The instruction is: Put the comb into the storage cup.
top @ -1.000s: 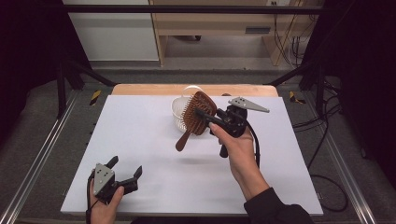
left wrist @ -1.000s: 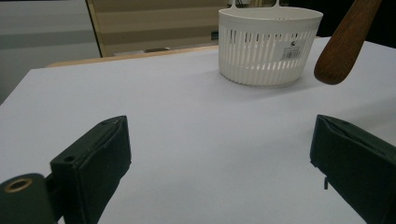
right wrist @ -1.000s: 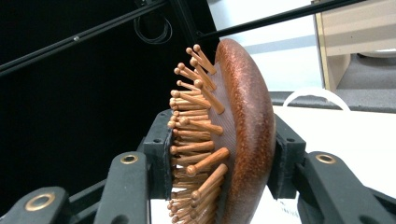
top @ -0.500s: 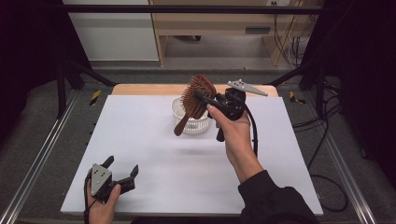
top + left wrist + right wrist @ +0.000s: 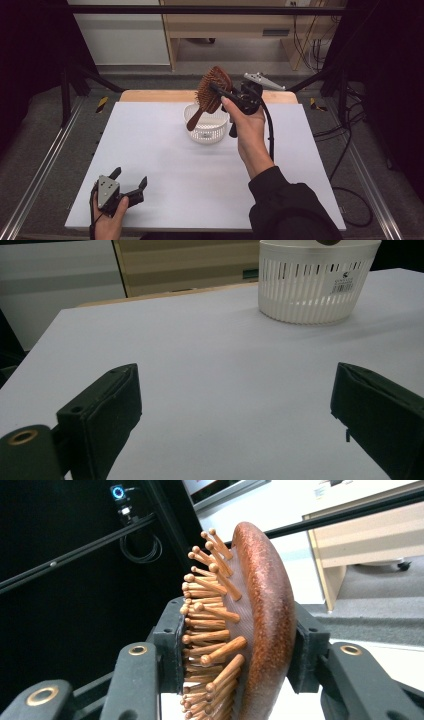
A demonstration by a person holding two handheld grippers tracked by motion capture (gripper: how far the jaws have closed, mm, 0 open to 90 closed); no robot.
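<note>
From the high view, the right gripper (image 5: 218, 93) holds a wooden hairbrush (image 5: 212, 92) by its head, up in the air over the far middle of the white worktop (image 5: 165, 150). The brush hangs tilted, handle pointing down and toward the near-left, its tip just above or inside the rim of the white basket (image 5: 206, 124); the picture does not settle whether the handle touches the basket. The left gripper (image 5: 129, 182) rests at the near-left corner of the worktop, well apart from the basket, its fingers spread wide with nothing between them.

In the left gripper view, the two black fingers (image 5: 102, 410) stand wide open over bare worktop (image 5: 210, 370). The slotted basket (image 5: 315, 282) sits farther off, upright, and a small dark brown shape at its top edge is probably the end of the brush handle.

In the right gripper view, the fingers (image 5: 170, 645) are clamped on the hairbrush (image 5: 265, 620): one pad presses against the wooden bristle pins, the other against the rounded brown back.

My judgement is that the pick-up is done and the brush has been carried to the basket. What remains is lowering it in, opening the fingers and drawing the hand away. Nothing yet lies settled in the basket as far as I can see.
</note>
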